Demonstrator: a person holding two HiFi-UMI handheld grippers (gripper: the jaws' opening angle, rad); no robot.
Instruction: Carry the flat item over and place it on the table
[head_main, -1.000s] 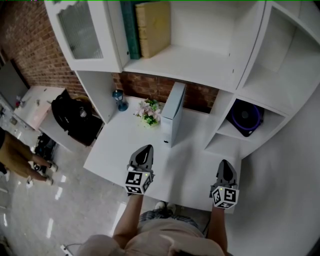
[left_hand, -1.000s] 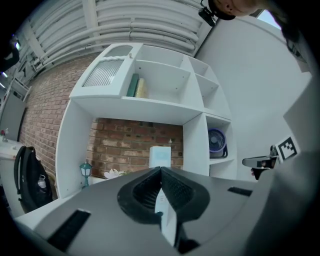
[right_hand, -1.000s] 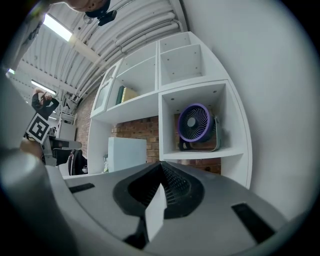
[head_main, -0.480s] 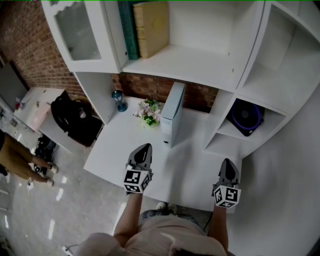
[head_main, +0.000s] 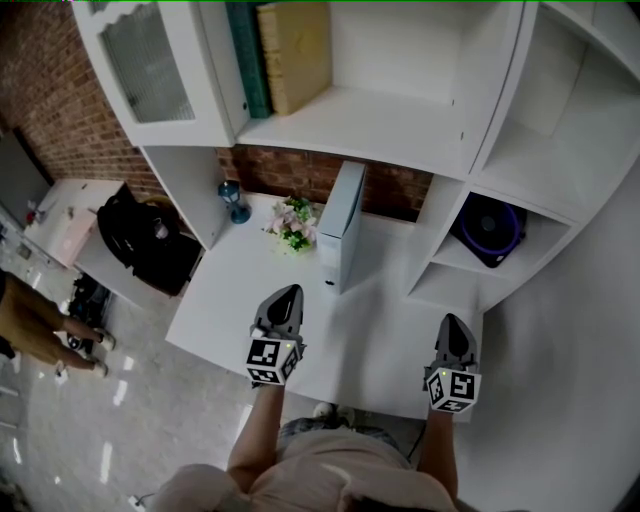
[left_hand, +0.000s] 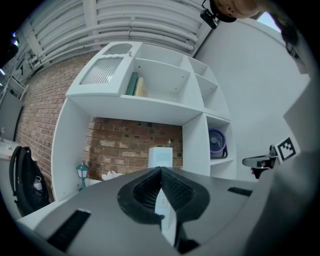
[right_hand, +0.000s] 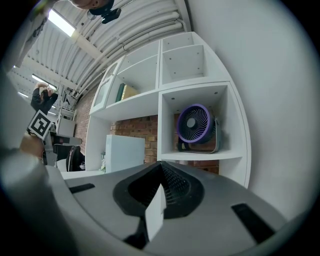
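L gripper (head_main: 284, 300) & R gripper (head_main: 456, 328): jaws pressed together, empty, above table (head_main: 240, 290) front edge. Further back, flat pale box (head_main: 341, 222) stands upright.

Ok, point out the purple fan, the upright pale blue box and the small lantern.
purple fan (right_hand: 194, 123), right gripper view, centre of its grille.
pale blue box (head_main: 340, 228), head view, middle of its visible side.
small lantern (head_main: 232, 199), head view, its body.
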